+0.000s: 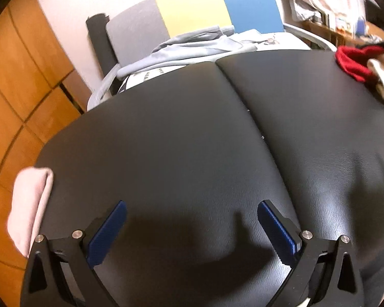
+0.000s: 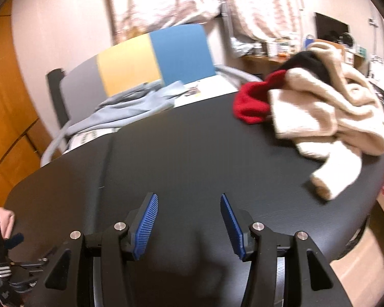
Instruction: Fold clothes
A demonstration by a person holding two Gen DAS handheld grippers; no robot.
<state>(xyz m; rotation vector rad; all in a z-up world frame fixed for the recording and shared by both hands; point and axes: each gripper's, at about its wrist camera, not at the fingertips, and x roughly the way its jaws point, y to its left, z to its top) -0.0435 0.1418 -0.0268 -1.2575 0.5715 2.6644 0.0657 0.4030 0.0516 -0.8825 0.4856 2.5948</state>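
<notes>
1. The left gripper [image 1: 192,226] has its fingers wide apart, holding nothing, above the black tabletop [image 1: 181,133].
2. The right gripper [image 2: 189,222] has its fingers apart and empty.
3. The clothes pile [image 2: 320,107] lies on the tabletop's far right, well apart from both grippers.

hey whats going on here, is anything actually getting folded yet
Not yet. A person holds a gripper in each hand over a black padded table, and both the left gripper and the right gripper have their jaws open and empty. A heap of clothes waits at the table's far right: a cream sweater lying over a red garment, with something black on top. A folded pink piece sits at the left edge. A light blue garment lies on the chair behind.
</notes>
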